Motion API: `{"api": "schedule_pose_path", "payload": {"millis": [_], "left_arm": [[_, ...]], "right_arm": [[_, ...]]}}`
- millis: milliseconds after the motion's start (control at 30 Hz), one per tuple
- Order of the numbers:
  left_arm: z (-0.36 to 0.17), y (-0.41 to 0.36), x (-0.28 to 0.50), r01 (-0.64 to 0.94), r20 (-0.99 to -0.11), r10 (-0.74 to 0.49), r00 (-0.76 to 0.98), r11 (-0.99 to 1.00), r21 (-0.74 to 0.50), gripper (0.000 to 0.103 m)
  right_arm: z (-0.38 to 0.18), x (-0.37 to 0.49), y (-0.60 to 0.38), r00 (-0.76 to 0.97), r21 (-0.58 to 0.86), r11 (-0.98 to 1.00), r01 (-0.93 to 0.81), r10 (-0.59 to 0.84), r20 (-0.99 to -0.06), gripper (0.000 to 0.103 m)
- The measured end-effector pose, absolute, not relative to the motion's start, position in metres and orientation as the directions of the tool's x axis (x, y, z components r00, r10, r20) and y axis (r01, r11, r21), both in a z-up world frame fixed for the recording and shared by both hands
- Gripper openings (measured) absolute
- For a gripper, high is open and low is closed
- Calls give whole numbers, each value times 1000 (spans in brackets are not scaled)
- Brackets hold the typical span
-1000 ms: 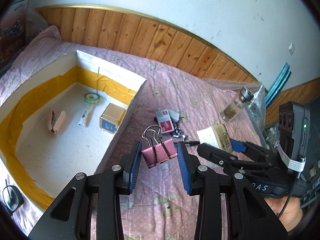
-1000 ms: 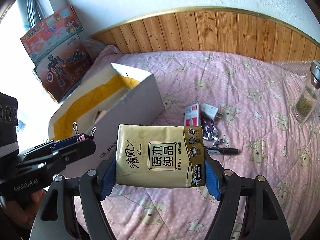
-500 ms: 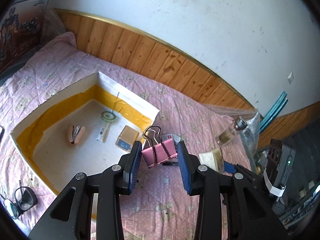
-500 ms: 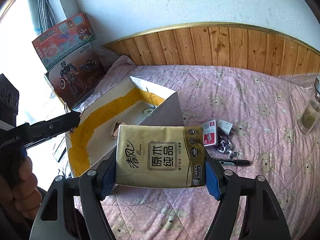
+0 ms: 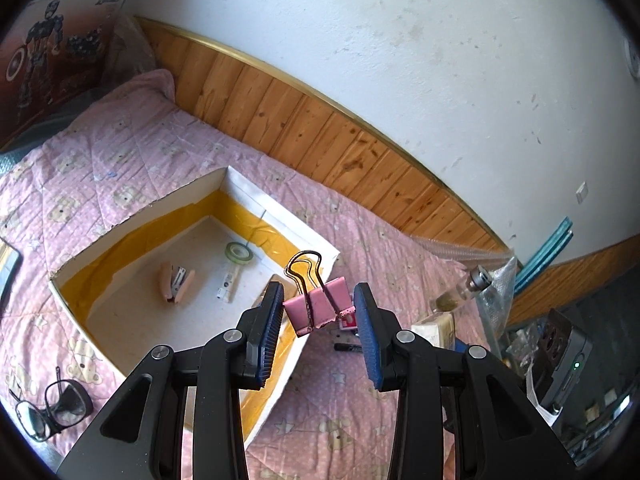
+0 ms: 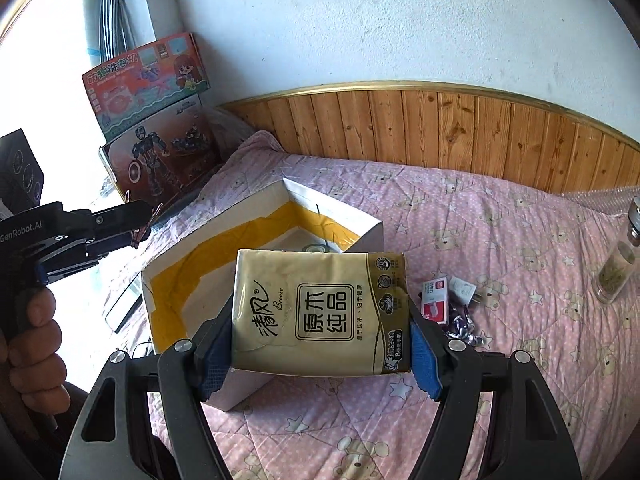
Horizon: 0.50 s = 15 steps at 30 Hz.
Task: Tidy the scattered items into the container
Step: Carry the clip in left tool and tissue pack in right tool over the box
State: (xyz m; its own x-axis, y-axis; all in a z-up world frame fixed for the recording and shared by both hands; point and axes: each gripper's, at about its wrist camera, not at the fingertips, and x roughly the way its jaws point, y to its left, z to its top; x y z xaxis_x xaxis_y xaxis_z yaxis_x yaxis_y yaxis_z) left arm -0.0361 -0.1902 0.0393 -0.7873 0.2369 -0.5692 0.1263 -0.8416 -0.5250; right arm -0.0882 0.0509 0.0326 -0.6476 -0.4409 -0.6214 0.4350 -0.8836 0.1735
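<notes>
My left gripper [image 5: 318,312] is shut on a pink binder clip [image 5: 320,309], wire handles up, held in the air above the near right wall of the white box [image 5: 280,208] lined with yellow tape. Inside the box lie a pink stapler [image 5: 176,286], a tape roll [image 5: 239,251] and a small white tube [image 5: 227,289]. My right gripper [image 6: 320,340] is shut on a gold tissue pack [image 6: 320,308], raised in front of the same box [image 6: 336,205]. The left gripper [image 6: 136,222] shows at the left of the right wrist view, in a person's hand.
On the pink quilt to the right of the box lie a red small box [image 6: 434,300], a white charger [image 6: 462,290], keys [image 6: 460,326] and a black marker [image 5: 348,347]. A glass bottle [image 6: 616,268] stands far right. Glasses [image 5: 52,408] lie left of the box. Toy boxes [image 6: 160,156] lean at the wall.
Both grippers have risen and pulled back with their loads still held, so the box looks smaller and lower in both views. The left gripper has swung toward the box.
</notes>
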Motion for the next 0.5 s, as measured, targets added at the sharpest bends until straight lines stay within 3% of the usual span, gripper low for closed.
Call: {"api": "schedule_pose_path", "payload": {"millis": [500], "left_arm": [[27, -215, -58, 152, -613, 221, -759, -855, -496, 37]], "right_arm": [[42, -90, 20, -641, 167, -857, 488, -481, -598, 74]]}}
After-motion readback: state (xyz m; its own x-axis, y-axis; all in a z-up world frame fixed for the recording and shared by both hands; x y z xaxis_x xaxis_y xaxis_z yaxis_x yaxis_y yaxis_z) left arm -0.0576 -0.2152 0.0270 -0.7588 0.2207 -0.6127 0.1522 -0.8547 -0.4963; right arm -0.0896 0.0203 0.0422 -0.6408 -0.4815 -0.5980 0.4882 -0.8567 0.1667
